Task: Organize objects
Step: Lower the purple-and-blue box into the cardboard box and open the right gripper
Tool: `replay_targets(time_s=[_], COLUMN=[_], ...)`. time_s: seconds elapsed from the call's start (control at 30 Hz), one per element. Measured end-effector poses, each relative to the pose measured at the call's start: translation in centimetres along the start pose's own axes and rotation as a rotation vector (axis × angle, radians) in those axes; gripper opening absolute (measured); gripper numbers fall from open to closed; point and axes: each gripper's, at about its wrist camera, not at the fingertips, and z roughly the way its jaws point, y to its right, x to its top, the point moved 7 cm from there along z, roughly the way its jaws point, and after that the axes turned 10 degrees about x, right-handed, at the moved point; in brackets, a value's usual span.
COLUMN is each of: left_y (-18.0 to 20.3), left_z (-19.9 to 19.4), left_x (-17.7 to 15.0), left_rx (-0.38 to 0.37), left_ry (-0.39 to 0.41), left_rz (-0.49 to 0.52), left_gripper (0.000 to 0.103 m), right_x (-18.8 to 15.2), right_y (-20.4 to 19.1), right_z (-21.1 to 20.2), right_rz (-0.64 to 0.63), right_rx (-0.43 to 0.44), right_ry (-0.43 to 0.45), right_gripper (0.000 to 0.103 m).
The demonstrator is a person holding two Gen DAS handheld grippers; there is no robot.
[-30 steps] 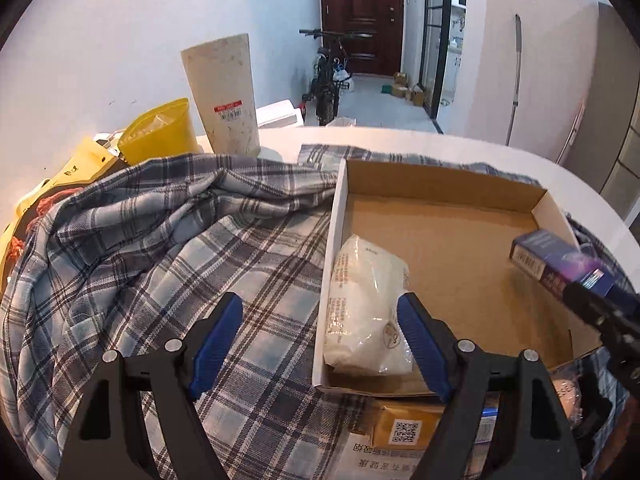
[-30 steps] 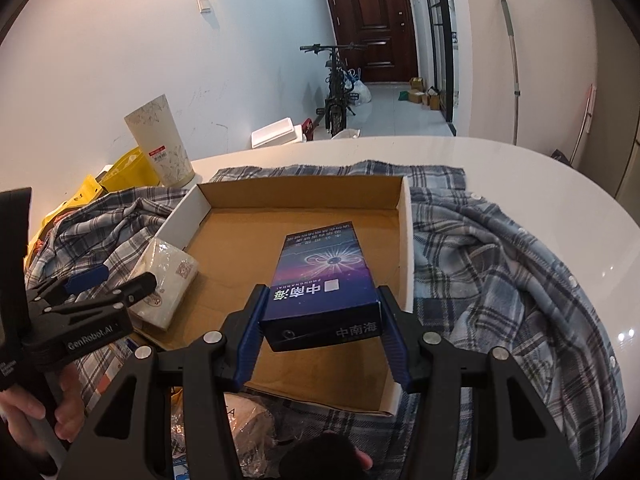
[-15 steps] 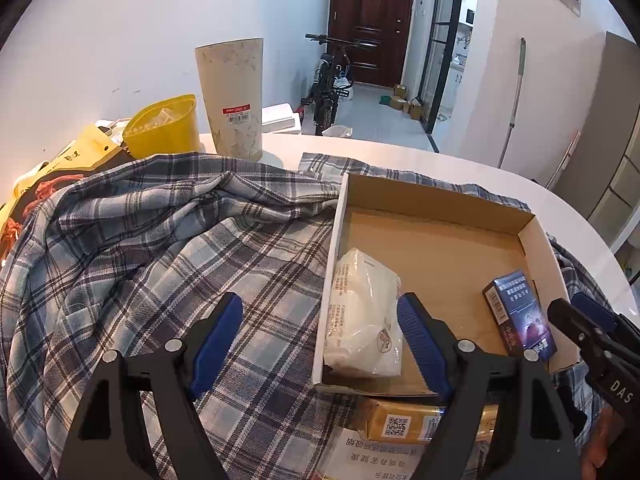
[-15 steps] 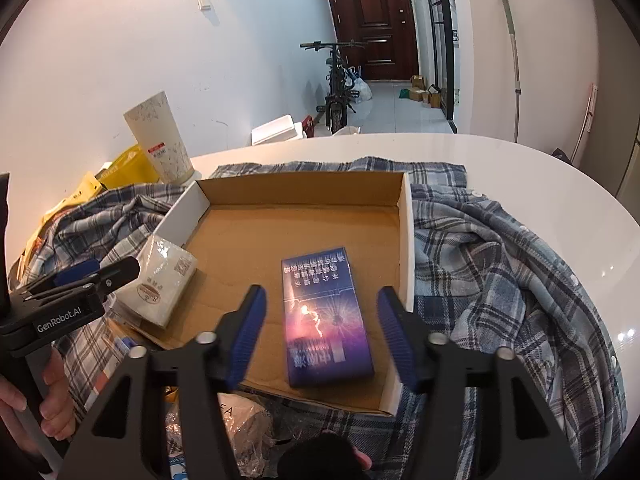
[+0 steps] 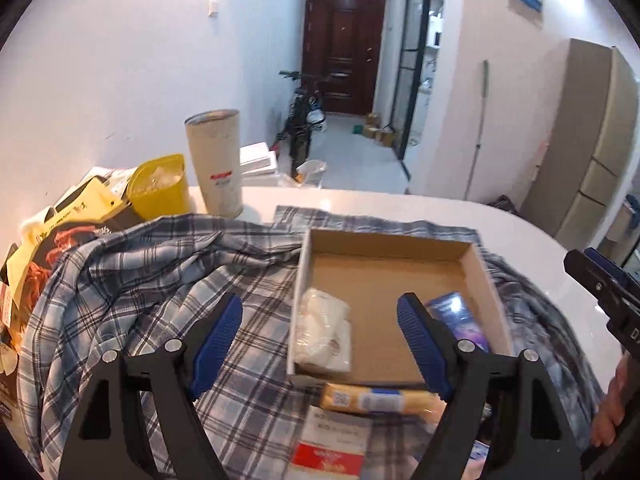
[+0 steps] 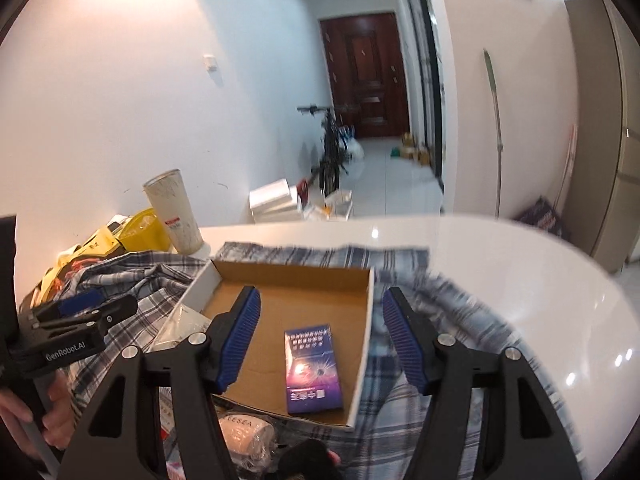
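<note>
Two items lie in the box (image 6: pixel 362 344): the blue pack (image 6: pixel 314 368) flat by its right wall and the tissue pack (image 5: pixel 324 332) against its left wall. We find both tools released, jaws spread and holding nothing: the right gripper (image 6: pixel 320 340) above the blue pack, which sits between and below the jaws, apart from them; the left gripper (image 5: pixel 320 336) likewise over the tissue pack. We judge the next step a fresh pick from the loose items at the box's near edge, such as the yellow packet (image 5: pixel 372 398). We advise approaching low, squaring the jaws across its narrow width, and avoiding the shirt (image 5: pixel 140 280) folds.
</note>
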Motion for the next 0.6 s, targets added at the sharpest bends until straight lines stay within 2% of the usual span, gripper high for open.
replay_targets(time_s=[0.1,0.17,0.27,0.3,0.33,0.47,0.6], left_y=[0.3,0.5,0.5,0.5,0.6,0.7,0.1], left_z=[-2.4,-3.6,-5.6,-6.2,-6.6,-7.4,-7.9], left_x=[0.1,-0.3,-1.5,-2.1,-2.7,-4.3,-4.2], left_rx=[-0.022,-0.027,-0.031,-0.031,-0.035,-0.088,-0.087], left_ry=[0.052,0.078,0.162,0.186,0.202,0.227,0.325], left_rz=[-0.003,-0.001,-0.005,0.004,0.020,0.060,0.021], left_gripper=[0.082,0.092,0.092,0.093,0.093,0.093,0.093], right_x=[0.3,0.0,-0.6,-0.9,-1.2,-2.8,-3.5], right_y=[0.2,0.3,0.4,0.4,0.3,-0.1,-0.1], right_z=[-2.4,-3.7,-5.2,-5.6,-6.0,-7.1,-7.6], right_rz=[0.000,0.027,0.073,0.083,0.091,0.104,0.070], right_rx=[-0.010,0.019,0.066,0.078,0.087,0.121,0.097], right_ry=[0.037,0.048,0.073,0.083,0.092,0.085,0.113], right_gripper=[0.065,0.071,0.086,0.097,0.103,0.103,0.103])
